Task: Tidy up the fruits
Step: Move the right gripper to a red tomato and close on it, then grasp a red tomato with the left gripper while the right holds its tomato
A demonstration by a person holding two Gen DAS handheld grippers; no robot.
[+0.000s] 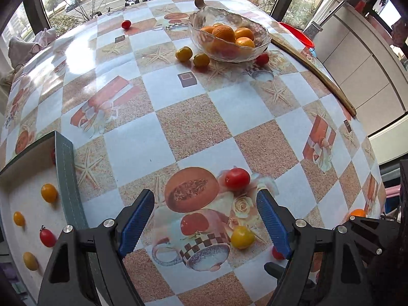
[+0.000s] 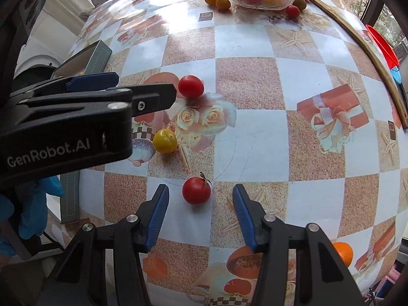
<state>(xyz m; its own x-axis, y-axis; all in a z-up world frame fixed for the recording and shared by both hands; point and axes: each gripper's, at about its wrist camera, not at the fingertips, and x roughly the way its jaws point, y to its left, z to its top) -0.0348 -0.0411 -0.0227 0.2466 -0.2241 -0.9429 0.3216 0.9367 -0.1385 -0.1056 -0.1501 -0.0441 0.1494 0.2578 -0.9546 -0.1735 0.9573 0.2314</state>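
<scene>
Left fingers hide a red tomato (mostly).

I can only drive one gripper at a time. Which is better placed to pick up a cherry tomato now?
Right. The right gripper has its open jaws around a red tomato, pads not touching. The left gripper hangs open, with the yellow tomato beside one finger, off-centre.

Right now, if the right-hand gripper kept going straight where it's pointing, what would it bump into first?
Probably the red tomato lying between the open right gripper's fingers, on the checkered tablecloth. Nothing else sits in that line, though depth is hard to judge.
</scene>
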